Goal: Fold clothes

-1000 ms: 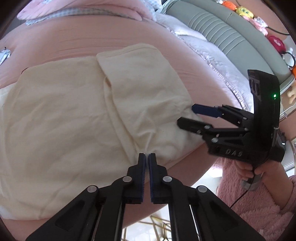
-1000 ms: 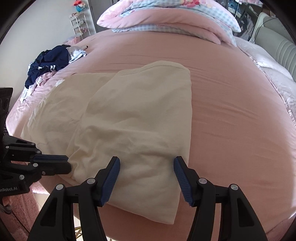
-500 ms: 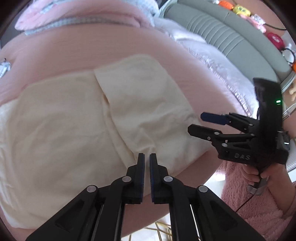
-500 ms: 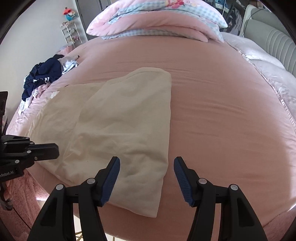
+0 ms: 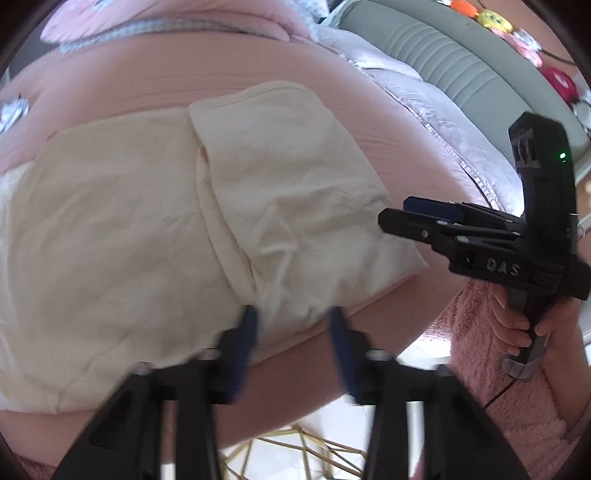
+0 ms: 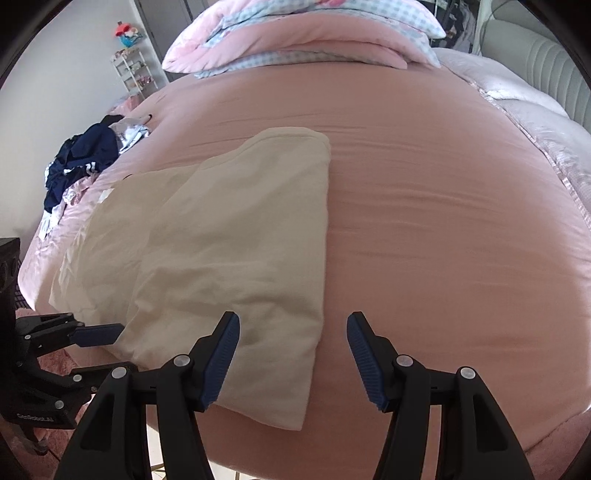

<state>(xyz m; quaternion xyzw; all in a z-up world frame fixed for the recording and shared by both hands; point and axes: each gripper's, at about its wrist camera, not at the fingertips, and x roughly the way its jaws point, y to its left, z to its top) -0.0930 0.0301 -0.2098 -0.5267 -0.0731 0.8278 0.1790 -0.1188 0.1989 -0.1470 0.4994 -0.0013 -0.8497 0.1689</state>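
A cream garment (image 5: 155,229) lies on the pink bed (image 5: 258,70), its right part folded over onto the rest (image 5: 295,184). It also shows in the right wrist view (image 6: 229,240). My left gripper (image 5: 293,326) is open and empty at the garment's near edge by the fold line. My right gripper (image 6: 291,343) is open and empty, just above the garment's near right corner. The right gripper also shows in the left wrist view (image 5: 399,214), at the fold's right edge. The left gripper also shows in the right wrist view (image 6: 96,350), at the garment's near left.
Pink and checked pillows (image 6: 303,33) lie at the bed's far end. A dark pile of clothes (image 6: 85,155) sits at the bed's left side. A grey padded headboard (image 5: 461,74) and a pale quilt (image 5: 443,122) run along the right. Floor lies below the near bed edge.
My left gripper has opened; it was shut half a second ago. My right gripper has shifted right and back, so the garment now sits more to its left.
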